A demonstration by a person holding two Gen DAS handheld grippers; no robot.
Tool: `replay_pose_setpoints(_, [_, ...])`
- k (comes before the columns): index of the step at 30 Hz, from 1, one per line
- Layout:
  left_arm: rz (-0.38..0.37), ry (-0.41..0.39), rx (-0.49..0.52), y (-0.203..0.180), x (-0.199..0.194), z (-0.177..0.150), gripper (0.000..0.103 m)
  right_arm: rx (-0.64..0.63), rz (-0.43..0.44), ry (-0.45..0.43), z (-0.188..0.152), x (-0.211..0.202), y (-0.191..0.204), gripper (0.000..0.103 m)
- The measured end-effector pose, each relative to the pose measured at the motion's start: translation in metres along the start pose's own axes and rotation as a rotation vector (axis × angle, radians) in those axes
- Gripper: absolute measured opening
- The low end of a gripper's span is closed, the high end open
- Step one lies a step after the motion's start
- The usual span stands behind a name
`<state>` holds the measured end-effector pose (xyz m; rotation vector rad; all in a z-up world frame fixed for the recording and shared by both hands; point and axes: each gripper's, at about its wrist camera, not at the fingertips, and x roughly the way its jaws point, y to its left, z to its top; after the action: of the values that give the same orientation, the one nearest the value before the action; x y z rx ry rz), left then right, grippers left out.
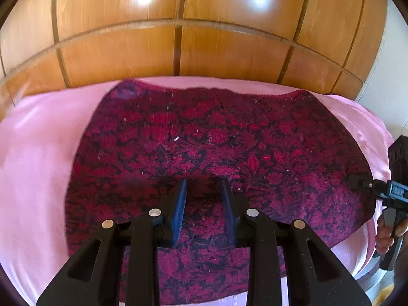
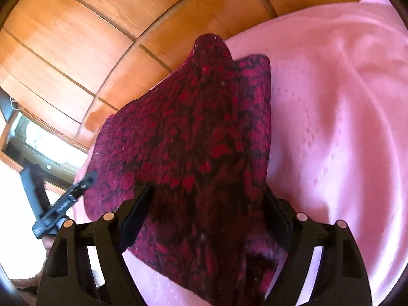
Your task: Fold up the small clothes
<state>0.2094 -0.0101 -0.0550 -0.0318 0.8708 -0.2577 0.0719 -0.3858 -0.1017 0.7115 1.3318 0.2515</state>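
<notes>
A dark red and black floral garment [image 1: 204,137] lies spread on a pink bed sheet [image 1: 38,165]. My left gripper [image 1: 203,185] hovers low over its near middle, jaws a narrow gap apart with only flat cloth showing between the blue pads. In the right wrist view the garment [image 2: 193,132] rises in a raised fold toward the far end. My right gripper [image 2: 206,207] straddles it with jaws wide, and the pads do not visibly press the cloth. One right finger [image 1: 357,181] shows at the garment's right edge. A left finger [image 2: 85,182] reaches its left edge.
Glossy wooden panels [image 1: 178,38] stand right behind the bed. The sheet [image 2: 344,127] extends wide to the right of the garment. A bright window [image 2: 48,140] sits at the left. A person's hand [image 1: 385,232] holds the right gripper's handle at the bed's edge.
</notes>
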Motion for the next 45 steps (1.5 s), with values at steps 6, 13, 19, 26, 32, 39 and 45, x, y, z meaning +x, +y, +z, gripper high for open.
replay_pose_setpoints(6, [-0.048, 0.035, -0.033, 0.01, 0.014, 0.0, 0.027, -0.015, -0.003, 0.022, 0.0, 0.001, 0.002, 0.056])
replay_pose_setpoints(13, [-0.086, 0.043, -0.08, 0.018, 0.017, 0.001, 0.027, -0.098, 0.012, 0.0, 0.001, -0.021, 0.045, 0.038])
replay_pose_setpoints(19, [-0.141, 0.045, -0.138, 0.027, 0.015, 0.0, 0.027, -0.163, 0.091, -0.039, 0.01, -0.025, 0.105, 0.031])
replay_pose_setpoints(26, [-0.263, 0.004, -0.244, 0.058, -0.004, -0.008, 0.027, -0.302, 0.145, -0.031, 0.011, 0.005, 0.198, 0.025])
replay_pose_setpoints(32, [-0.376, -0.056, -0.42, 0.128, -0.049, -0.03, 0.027, -0.383, 0.134, -0.017, 0.008, 0.042, 0.256, 0.024])
replay_pose_setpoints(39, [-0.603, -0.126, -0.519, 0.175, -0.091, -0.024, 0.061, -0.576, 0.054, 0.057, -0.034, 0.095, 0.307, 0.024])
replay_pose_setpoints(45, [-0.573, -0.013, -0.462, 0.16, -0.065, -0.008, 0.067, -0.713, -0.046, 0.016, -0.082, 0.123, 0.319, 0.024])
